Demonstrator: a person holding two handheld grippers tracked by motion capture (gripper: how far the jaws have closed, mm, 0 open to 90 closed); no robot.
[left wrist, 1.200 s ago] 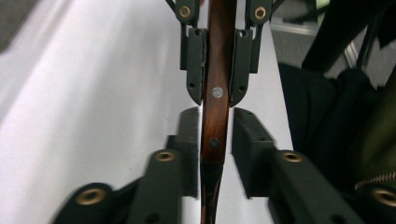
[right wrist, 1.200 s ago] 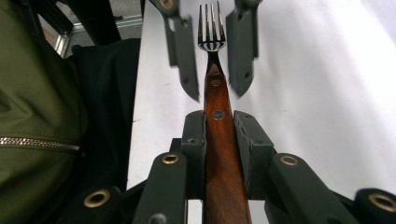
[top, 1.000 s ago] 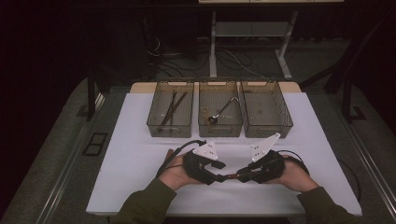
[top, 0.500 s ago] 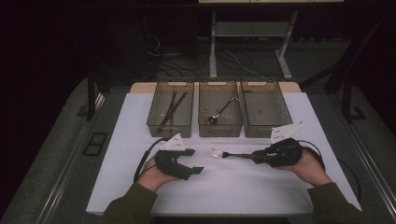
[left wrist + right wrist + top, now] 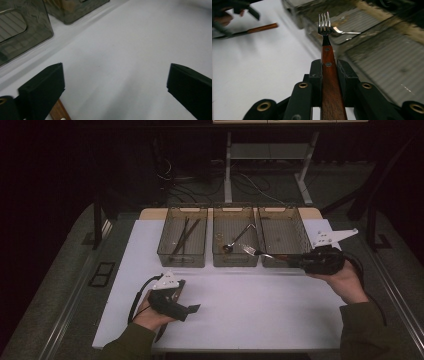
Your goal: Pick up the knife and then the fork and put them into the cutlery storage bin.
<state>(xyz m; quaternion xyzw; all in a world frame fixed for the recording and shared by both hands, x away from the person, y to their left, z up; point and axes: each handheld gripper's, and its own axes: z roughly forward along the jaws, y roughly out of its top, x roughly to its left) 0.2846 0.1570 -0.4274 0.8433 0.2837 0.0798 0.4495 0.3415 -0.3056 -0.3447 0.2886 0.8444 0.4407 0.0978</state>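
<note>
My right gripper [image 5: 296,260] [image 5: 329,67] is shut on the wooden handle of a fork [image 5: 254,251] [image 5: 325,27]. The fork's tines hang over the front rims of the middle bin [image 5: 235,261] and the right bin [image 5: 281,263]. My left gripper [image 5: 186,301] [image 5: 115,75] rests low at the table's front left. Its jaws are wide apart with nothing between them. A wooden-handled utensil [image 5: 59,112] [image 5: 259,28] lies on the table just beneath it. A spoon [image 5: 236,240] lies in the middle bin.
Three smoky see-through bins stand in a row at the back of the white table [image 5: 260,310]. The left bin [image 5: 182,261] holds several dark long utensils [image 5: 185,234]. The table's front edge runs close by the left hand.
The two grippers, close together at the table's middle a second ago, have parted. The right one carried the fork right and back to the bins. The left one drew back to the front left.
</note>
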